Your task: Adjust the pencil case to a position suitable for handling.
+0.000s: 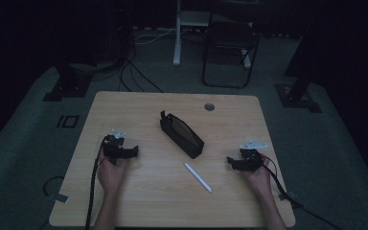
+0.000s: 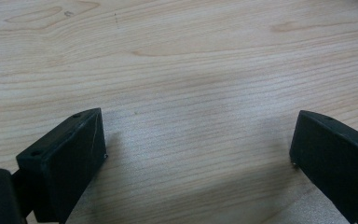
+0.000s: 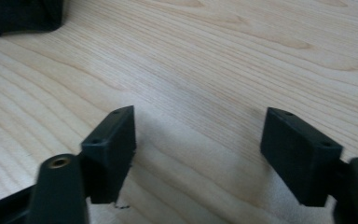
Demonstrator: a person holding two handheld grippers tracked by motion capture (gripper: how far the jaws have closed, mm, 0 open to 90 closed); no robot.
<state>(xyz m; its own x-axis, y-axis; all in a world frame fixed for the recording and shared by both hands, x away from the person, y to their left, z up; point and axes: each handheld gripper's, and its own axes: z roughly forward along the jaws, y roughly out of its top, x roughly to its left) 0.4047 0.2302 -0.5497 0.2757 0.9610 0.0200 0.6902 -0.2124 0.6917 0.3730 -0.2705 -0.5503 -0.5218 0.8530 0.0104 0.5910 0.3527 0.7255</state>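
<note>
Room lighting is very low in the high view; the floor, chair legs and stands beyond the table [image 1: 124,201] are dim and their detail cannot be made out. The black pencil case [image 1: 182,134] lies diagonally near the table's centre, its zip and any label too dark to read. The white pen [image 1: 198,177] lies on bare wood just in front of the case's near end, apart from it, closer to the right gripper [image 1: 231,162] than to the left gripper [image 1: 135,151]; no print is legible on it. Both grippers rest at the table's near half, well apart from each other and from the case, each held by a hand whose forearm is cut off at the bottom edge. In the left gripper view the left gripper [image 2: 198,140] has its jaws spread wide over bare wood grain, nothing between them. In the right gripper view the right gripper [image 3: 198,135] likewise stands wide open and holds nothing; a dark corner of the pencil case [image 3: 21,16] is cut off at the upper left. No brand or writing is readable anywhere.
</note>
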